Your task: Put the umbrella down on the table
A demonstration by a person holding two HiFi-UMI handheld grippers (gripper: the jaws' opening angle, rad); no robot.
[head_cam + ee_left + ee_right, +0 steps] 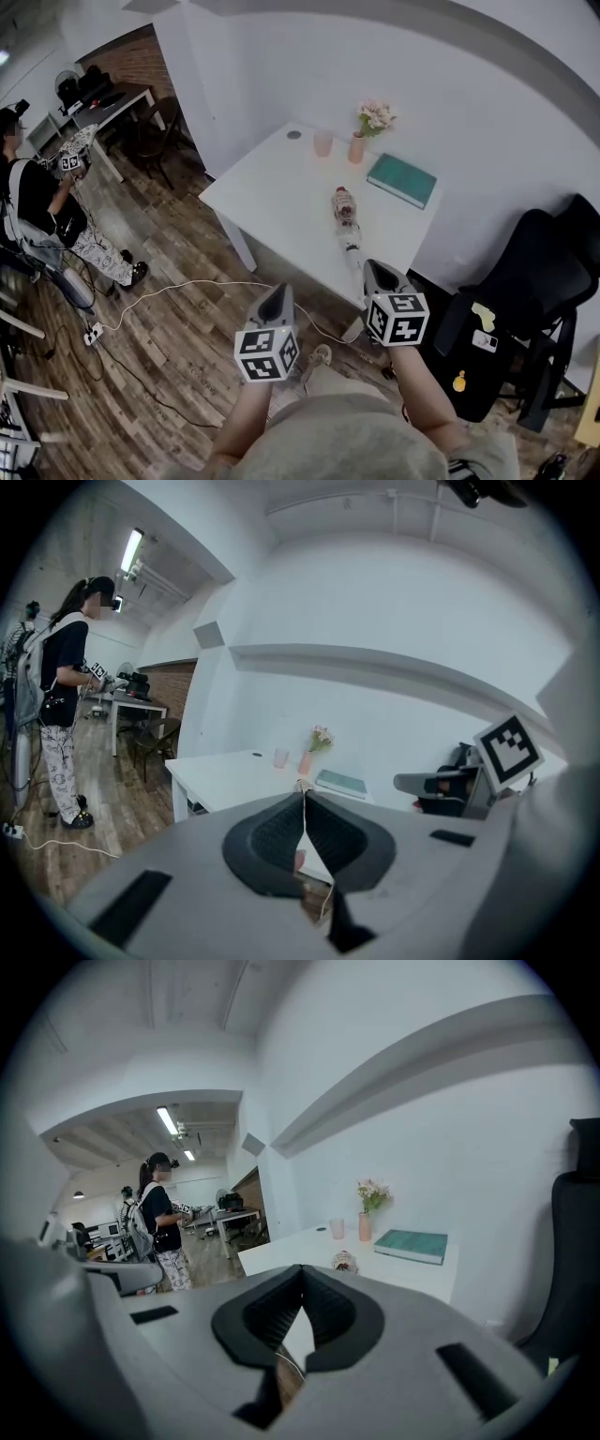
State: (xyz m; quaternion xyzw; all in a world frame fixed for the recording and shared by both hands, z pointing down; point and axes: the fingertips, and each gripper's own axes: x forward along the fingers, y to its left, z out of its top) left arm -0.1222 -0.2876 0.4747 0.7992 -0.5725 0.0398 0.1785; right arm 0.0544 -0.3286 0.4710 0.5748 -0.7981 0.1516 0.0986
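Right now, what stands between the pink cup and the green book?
A pink vase holding flowers stands between the cup and the book, clearest in the head view.

Wood-plank floor (169, 309), white walls (450, 103). White table (281, 202) at 12 o'clock against the wall, black office chair (534, 272) at 3. Desk (117, 101) and dark chair (155, 141) at 10, brick wall (136, 61) behind them. Ceiling tube light (131, 550) lit.

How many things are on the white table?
5: dark disc, pink cup and flower vase at the far edge, teal book at right, folded umbrella lying near the front.
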